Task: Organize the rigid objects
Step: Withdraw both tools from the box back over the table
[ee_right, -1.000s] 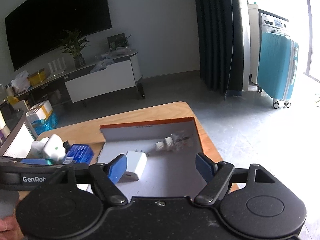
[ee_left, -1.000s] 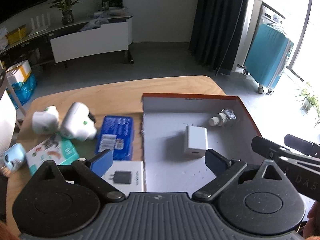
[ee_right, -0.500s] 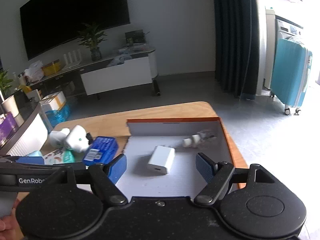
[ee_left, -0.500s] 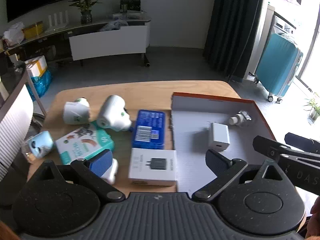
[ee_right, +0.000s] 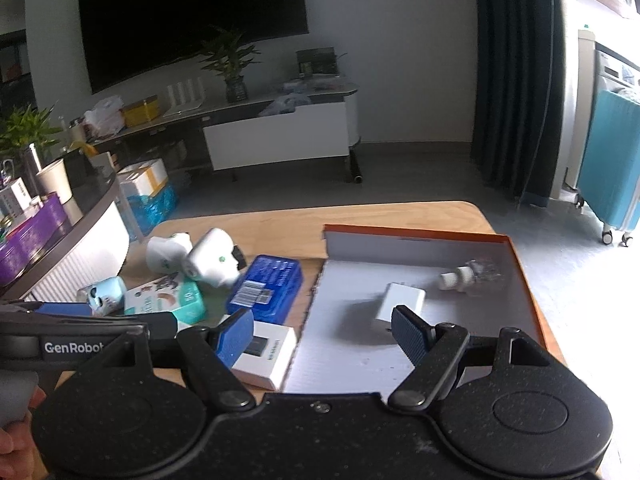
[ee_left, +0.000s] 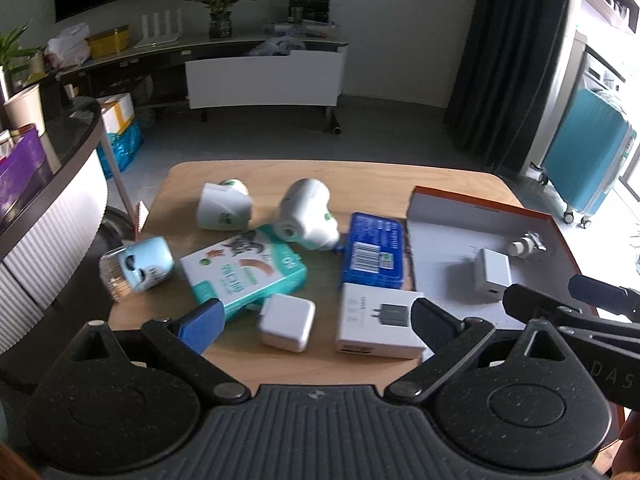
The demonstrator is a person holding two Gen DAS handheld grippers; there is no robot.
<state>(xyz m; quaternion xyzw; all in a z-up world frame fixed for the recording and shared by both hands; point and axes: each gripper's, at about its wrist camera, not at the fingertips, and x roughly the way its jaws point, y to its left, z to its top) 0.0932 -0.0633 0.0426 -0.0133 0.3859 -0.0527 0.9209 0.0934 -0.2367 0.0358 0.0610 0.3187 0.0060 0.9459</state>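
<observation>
Now both grippers stand wide and empty. The left gripper (ee_left: 316,316) has swung from above the box, where it hung a second ago, to above the loose items on the worktop (ee_left: 360,176); the right gripper (ee_right: 322,330) has shifted the same way and now straddles the box's left wall. Nothing on the worktop appears to have been moved in that second; only the views have changed. Judgement: a deposit phase looks finished and the next pick is being lined up, most likely from the near items.

Count, near to far, left wrist view.

Nearest the left gripper:
- one white adapter (ee_left: 287,323), lying flat between the pads' line of sight but not touched;
- one white carton (ee_left: 380,326) with a charger printed on it, just beside the box.

Middle row:
- one teal packet (ee_left: 244,276);
- one blue case (ee_left: 373,256);
- one pale blue jar (ee_left: 138,270), on its side.

Far row:
- two white plug-in units (ee_left: 310,216), the second (ee_left: 224,206) to its left.

Seven items are outside the box.

Inside the box (ee_left: 480,214), orange-rimmed with a white floor:
- one white charger (ee_left: 492,276);
- one small clear bottle (ee_left: 528,242) with a white cap.

Two items are stowed. The task looks well short of half done.
</observation>
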